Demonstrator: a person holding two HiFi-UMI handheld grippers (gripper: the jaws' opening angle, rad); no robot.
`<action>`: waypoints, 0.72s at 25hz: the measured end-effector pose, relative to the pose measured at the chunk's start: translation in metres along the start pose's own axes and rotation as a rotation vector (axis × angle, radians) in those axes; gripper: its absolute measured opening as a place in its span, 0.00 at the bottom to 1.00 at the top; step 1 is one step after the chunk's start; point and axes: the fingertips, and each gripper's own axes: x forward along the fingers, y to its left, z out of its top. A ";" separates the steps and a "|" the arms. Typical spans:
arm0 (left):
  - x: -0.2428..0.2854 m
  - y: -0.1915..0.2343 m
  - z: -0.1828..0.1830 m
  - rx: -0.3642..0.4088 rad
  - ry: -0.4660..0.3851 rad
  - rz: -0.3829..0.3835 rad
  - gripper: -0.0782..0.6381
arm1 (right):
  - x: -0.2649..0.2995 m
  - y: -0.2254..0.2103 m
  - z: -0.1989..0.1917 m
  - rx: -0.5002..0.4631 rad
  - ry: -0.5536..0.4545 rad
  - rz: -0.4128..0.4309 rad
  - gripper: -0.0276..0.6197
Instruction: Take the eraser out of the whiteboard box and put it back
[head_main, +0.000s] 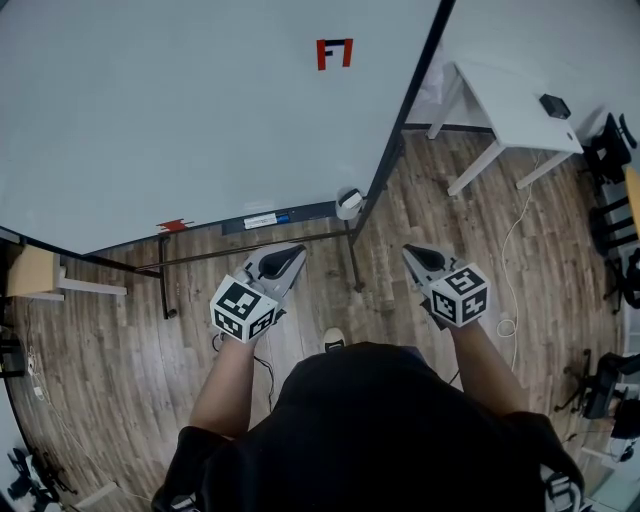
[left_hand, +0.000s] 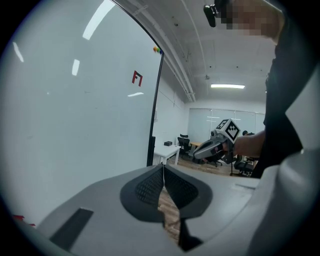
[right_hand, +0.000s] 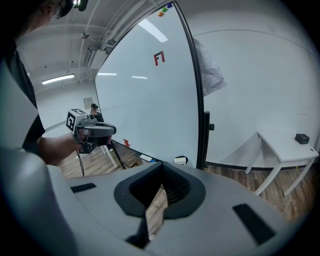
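The whiteboard (head_main: 180, 110) stands in front of me, with a narrow tray (head_main: 250, 222) along its lower edge. A small white box (head_main: 348, 204) hangs at the tray's right end, and it also shows in the right gripper view as the white box (right_hand: 181, 161). I cannot make out the eraser inside it. A flat white and blue item (head_main: 262, 220) lies on the tray. My left gripper (head_main: 295, 250) hovers below the tray, shut and holding nothing. My right gripper (head_main: 410, 250) is level with it to the right, its jaws meeting at the tips, also holding nothing.
The whiteboard's black frame post (head_main: 400, 130) and stand legs (head_main: 165, 285) reach onto the wooden floor. A white table (head_main: 510, 110) carrying a small black object (head_main: 554, 105) stands to the right. Office chairs (head_main: 610, 150) line the right edge. A cable (head_main: 510, 325) lies on the floor.
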 end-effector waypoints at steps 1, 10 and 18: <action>0.000 0.000 0.000 0.002 0.003 -0.004 0.13 | 0.000 0.000 0.001 0.001 -0.003 -0.003 0.03; 0.000 -0.002 -0.001 0.006 0.015 -0.014 0.13 | -0.005 0.003 0.003 0.008 -0.019 -0.012 0.03; 0.006 -0.013 -0.001 0.033 0.038 -0.042 0.13 | -0.011 0.006 -0.003 0.029 -0.029 -0.009 0.03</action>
